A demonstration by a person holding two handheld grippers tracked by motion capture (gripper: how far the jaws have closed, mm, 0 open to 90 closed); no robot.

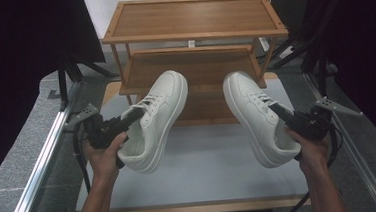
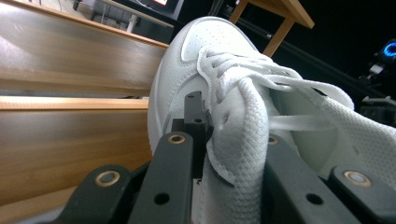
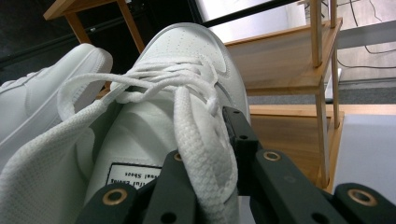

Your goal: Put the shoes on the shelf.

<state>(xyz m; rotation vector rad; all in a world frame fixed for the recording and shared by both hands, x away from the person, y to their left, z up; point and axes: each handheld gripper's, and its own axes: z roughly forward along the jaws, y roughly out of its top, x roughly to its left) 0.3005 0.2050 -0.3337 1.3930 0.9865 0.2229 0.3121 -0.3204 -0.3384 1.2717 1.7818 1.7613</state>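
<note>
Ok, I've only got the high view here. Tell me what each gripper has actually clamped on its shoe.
Observer: The left gripper is shut on the left shoe at the tongue, one jaw inside the opening and one against the outer side.
Operator: Now the right one.
Observer: The right gripper is shut on the right shoe, also on its tongue, with the lace ends draped over the jaws.
Operator: Give me something on the right shoe's inside.
Observer: A white label with dark print is sewn inside its tongue; the print is too small to read.
</note>
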